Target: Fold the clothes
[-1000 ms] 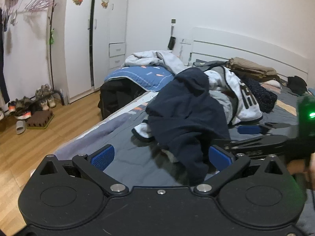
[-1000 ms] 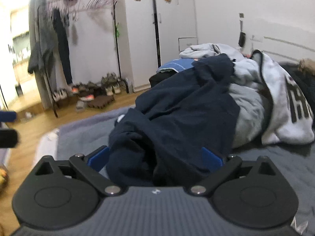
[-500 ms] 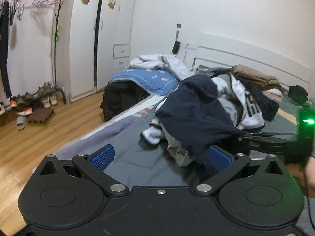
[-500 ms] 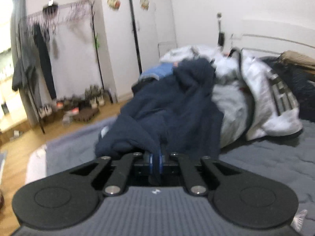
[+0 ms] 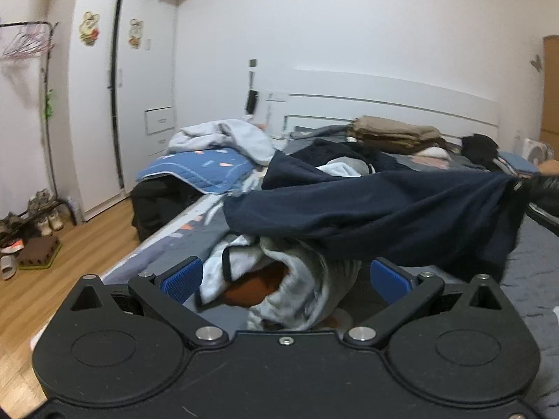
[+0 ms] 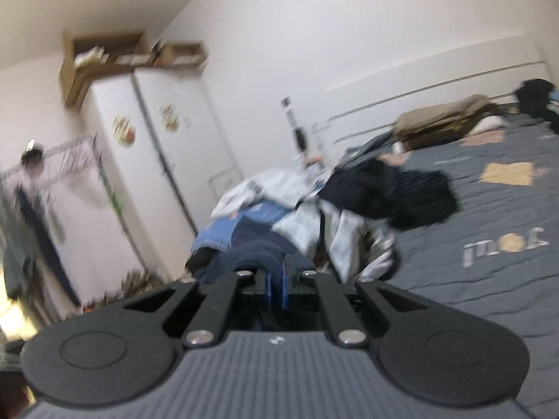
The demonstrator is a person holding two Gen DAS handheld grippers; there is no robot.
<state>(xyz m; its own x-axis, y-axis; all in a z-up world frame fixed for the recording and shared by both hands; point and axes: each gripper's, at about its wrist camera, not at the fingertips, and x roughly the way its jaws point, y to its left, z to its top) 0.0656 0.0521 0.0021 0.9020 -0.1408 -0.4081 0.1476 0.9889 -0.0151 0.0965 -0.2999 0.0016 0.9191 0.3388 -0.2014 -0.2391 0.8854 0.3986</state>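
The bed (image 5: 545, 262) with its grey quilt carries a loose heap of clothes (image 5: 286, 279) near its left edge, a folded brown pile (image 5: 394, 134) lying back by the headboard. A navy garment (image 5: 384, 209) stretches taut across the left wrist view, lifted off the heap toward the right, where its end is pinched. The right gripper (image 6: 276, 288) has its fingers clamped on that navy cloth (the right wrist view is blurred). The left gripper (image 5: 284, 277) stands with its fingers spread wide, gripping nothing, the grey clothes lying between them.
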